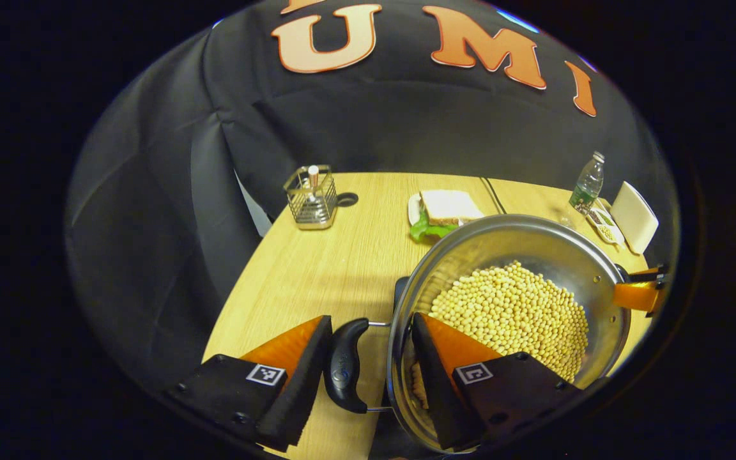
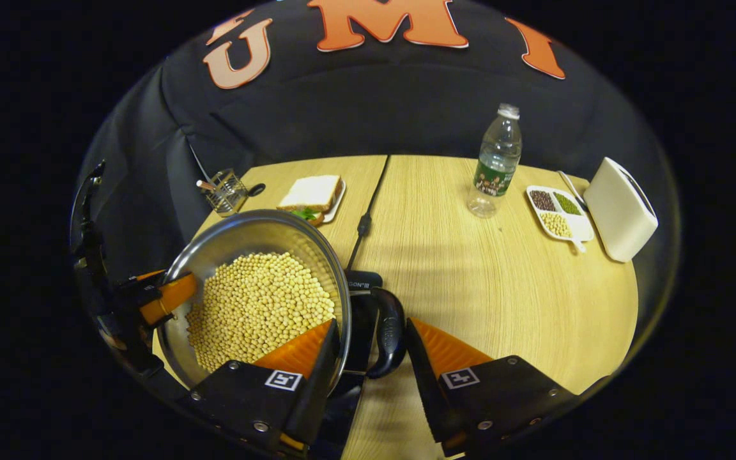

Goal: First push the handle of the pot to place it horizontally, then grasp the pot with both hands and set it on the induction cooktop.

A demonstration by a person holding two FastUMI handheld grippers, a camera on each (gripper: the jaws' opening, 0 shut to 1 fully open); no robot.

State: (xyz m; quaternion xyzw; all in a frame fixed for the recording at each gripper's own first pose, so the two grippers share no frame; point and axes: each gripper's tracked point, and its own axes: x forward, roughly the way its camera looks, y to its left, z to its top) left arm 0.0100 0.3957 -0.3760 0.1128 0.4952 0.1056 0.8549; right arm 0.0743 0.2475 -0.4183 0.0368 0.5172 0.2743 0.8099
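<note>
The round stainless-steel pot (image 1: 521, 281), holding a bed of pale yellow beans (image 1: 515, 310), is sitting on the flat black induction cooktop (image 2: 358, 319) on the light wooden counter (image 2: 502, 281). A hand-held gripper is straddling each side of it.

In the left gripper view, the left hand-held gripper (image 1: 368, 364) is standing spread around the pot's black curved side handle (image 1: 344, 365): one finger is outside the handle, the other is inside the rim over the beans, and a visible gap is showing on either side, so it is not gripping. In the right gripper view, the right hand-held gripper (image 2: 368, 354) is framing the opposite black handle (image 2: 390, 332) in the same way, one finger inside the pot wall, one on the counter side, also unclenched.

Each handle's long axis is running across its gripper's opening, parallel to the fingers' faces, and lying directly between them. The pot body is lying to the right of the left gripper and to the left of the right one. Judging by this, the pot looks already placed.
</note>
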